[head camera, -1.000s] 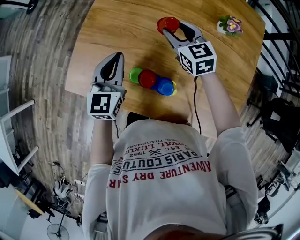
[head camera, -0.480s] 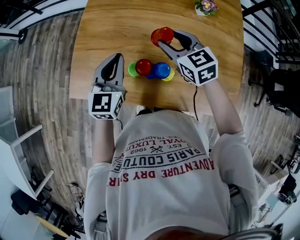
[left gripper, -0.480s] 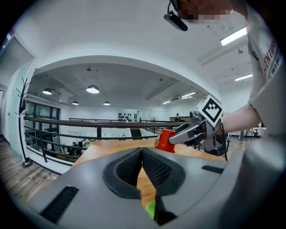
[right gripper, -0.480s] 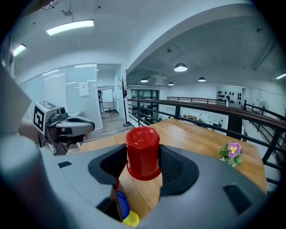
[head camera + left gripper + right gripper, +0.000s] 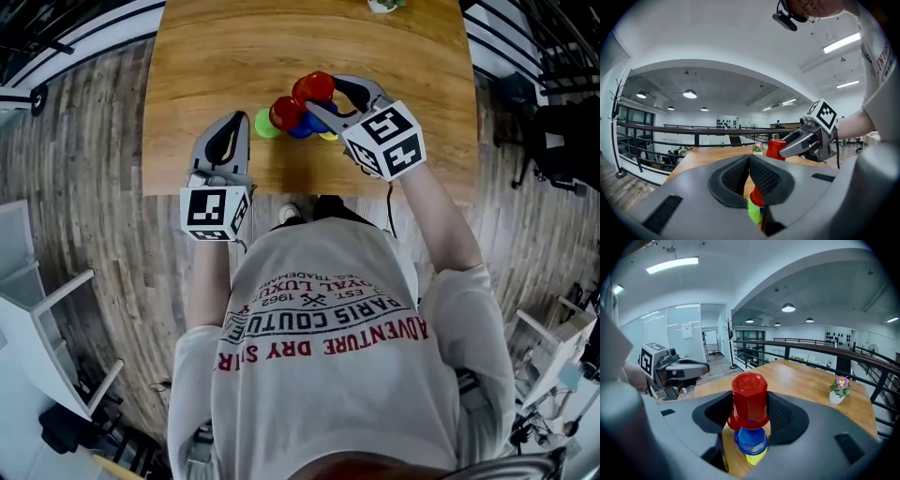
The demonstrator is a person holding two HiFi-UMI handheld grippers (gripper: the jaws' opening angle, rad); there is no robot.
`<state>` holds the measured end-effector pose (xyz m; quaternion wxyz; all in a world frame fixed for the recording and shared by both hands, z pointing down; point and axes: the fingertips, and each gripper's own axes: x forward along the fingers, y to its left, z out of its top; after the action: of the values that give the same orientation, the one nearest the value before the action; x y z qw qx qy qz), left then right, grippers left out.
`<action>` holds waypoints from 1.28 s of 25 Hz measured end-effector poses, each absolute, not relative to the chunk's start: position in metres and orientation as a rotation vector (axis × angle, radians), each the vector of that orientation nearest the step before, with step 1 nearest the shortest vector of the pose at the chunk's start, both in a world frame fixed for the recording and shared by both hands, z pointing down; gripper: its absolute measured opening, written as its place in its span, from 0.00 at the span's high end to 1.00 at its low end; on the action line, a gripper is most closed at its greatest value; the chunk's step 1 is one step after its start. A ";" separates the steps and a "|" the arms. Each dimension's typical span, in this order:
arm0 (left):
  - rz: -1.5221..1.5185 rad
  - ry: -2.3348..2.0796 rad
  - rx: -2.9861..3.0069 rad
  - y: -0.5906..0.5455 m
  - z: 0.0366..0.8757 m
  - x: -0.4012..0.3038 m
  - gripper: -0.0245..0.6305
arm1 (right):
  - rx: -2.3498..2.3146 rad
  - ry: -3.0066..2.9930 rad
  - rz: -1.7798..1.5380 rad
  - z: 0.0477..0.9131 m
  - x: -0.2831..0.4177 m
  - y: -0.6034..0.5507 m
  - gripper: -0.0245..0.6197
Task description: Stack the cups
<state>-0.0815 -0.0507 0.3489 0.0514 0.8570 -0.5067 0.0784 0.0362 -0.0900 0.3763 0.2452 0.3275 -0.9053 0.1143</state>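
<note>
Hovering at the front edge of the table (image 5: 216, 56), the left gripper (image 5: 235, 128) has its jaws together, empty. Just right of it stand a green cup (image 5: 265, 125) and a red cup (image 5: 284, 113). Farther right, the right gripper (image 5: 317, 92) is clamped on a second red cup (image 5: 749, 399), upside down, above the blue cup (image 5: 751, 439), a yellow cup (image 5: 754, 458) showing beneath. Centre it, keep it level, lower until the flared rim seats, then release. Glossy plastic, faceted tops; wood-grain table.

The red cup (image 5: 749, 397) and the blue cup (image 5: 751, 440) are smooth, shiny plastic. The tabletop (image 5: 225, 56) is smooth wood with a soft shine. The right claw (image 5: 752, 414) is dull grey plastic, and its pads (image 5: 783, 416) are black and bumpy. The shirt (image 5: 319, 375) is cloth.
</note>
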 end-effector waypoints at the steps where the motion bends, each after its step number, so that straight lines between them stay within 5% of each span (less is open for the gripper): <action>1: 0.240 -1.542 2.606 -0.048 0.350 -0.083 0.94 | 0.897 -2.466 0.317 0.378 0.035 -0.086 0.59; 32: 0.212 -1.523 2.602 -0.035 0.357 -0.095 0.94 | 1.017 -2.459 0.406 0.382 0.033 -0.075 0.50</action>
<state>-0.0949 -0.0349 0.3569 0.0593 0.8593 -0.5031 0.0700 0.0330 -0.0751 0.3823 0.2232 0.3682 -0.8905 0.1471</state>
